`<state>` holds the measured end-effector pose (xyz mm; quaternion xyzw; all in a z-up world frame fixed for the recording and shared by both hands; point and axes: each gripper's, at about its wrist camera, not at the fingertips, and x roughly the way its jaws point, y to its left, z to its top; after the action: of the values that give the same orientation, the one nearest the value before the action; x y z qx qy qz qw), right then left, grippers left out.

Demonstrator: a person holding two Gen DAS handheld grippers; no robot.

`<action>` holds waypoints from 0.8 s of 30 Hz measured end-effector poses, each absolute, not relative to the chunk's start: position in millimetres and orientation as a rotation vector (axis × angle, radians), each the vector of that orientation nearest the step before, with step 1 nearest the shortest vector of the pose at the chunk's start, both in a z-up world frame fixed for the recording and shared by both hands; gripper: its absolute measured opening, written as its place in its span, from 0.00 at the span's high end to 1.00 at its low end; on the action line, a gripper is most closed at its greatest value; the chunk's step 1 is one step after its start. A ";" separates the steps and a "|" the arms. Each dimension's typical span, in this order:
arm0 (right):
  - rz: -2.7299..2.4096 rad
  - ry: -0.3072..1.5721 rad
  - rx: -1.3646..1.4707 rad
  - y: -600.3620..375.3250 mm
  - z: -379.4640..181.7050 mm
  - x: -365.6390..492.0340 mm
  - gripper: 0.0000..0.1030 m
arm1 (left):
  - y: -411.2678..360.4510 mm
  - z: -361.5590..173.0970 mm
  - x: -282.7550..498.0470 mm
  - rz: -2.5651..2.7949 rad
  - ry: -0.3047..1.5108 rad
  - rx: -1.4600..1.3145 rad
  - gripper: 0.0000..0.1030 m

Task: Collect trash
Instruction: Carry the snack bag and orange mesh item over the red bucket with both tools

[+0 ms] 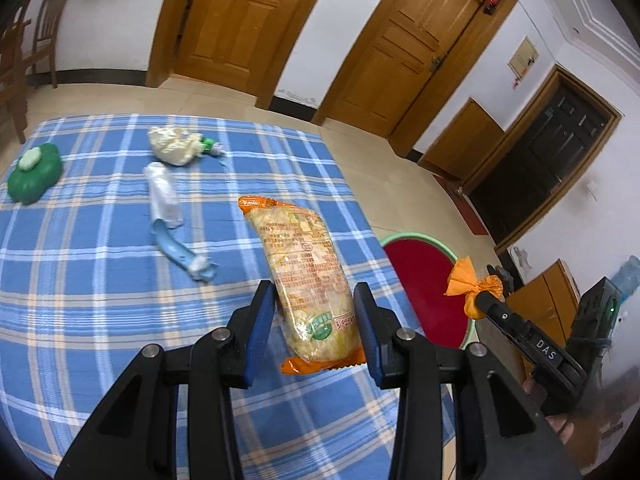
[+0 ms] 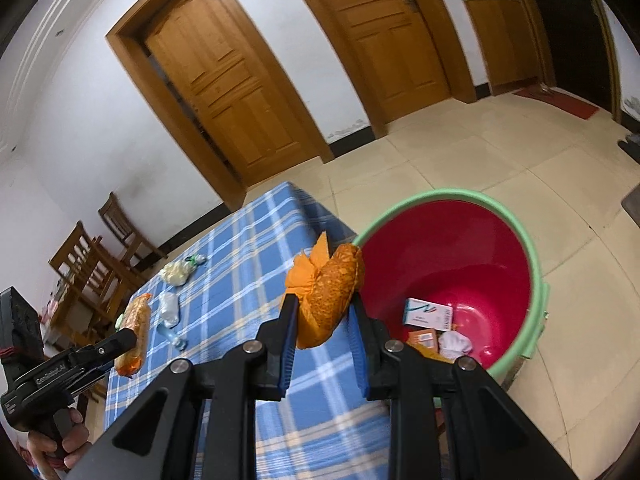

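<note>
My left gripper (image 1: 314, 300) is shut on a long yellow snack packet with orange ends (image 1: 304, 268), held above the blue plaid table (image 1: 80, 280). The same packet (image 2: 134, 328) shows at lower left in the right wrist view, in the left gripper (image 2: 130, 340). My right gripper (image 2: 322, 300) is shut on an orange wrapped snack (image 2: 330, 292), at the table's edge beside the red bin with a green rim (image 2: 452, 256). In the left wrist view the right gripper (image 1: 480, 296) holds that orange wrapper (image 1: 470, 284) near the bin (image 1: 428, 276).
On the table lie a green clover-shaped container (image 1: 34, 172), a crumpled pale wrapper with a green-capped tube (image 1: 178, 144), and a blue and white tube (image 1: 172, 220). Boxes and paper (image 2: 432, 320) lie in the bin. Wooden chairs (image 2: 96, 256) stand beyond; wooden doors (image 1: 240, 20) line the wall.
</note>
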<state>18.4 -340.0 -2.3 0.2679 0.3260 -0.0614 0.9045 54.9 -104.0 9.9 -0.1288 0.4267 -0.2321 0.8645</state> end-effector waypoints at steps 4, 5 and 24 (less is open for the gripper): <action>-0.161 0.669 0.578 -355.4 -7.7 11.2 0.74 | -122.0 10.0 56.2 -0.508 0.904 -0.250 0.60; -0.171 0.667 0.583 -359.2 -9.3 9.3 0.74 | -126.3 9.9 56.9 -0.514 0.906 -0.245 0.60; -0.326 0.748 0.694 -424.2 -63.5 -1.7 0.67 | -212.5 -12.0 80.0 -0.629 0.991 -0.121 0.60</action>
<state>-1.7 -424.2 -63.5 0.3304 0.3563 -0.1552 0.8601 80.0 -212.5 -12.0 -0.0570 0.4675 -0.2965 0.8309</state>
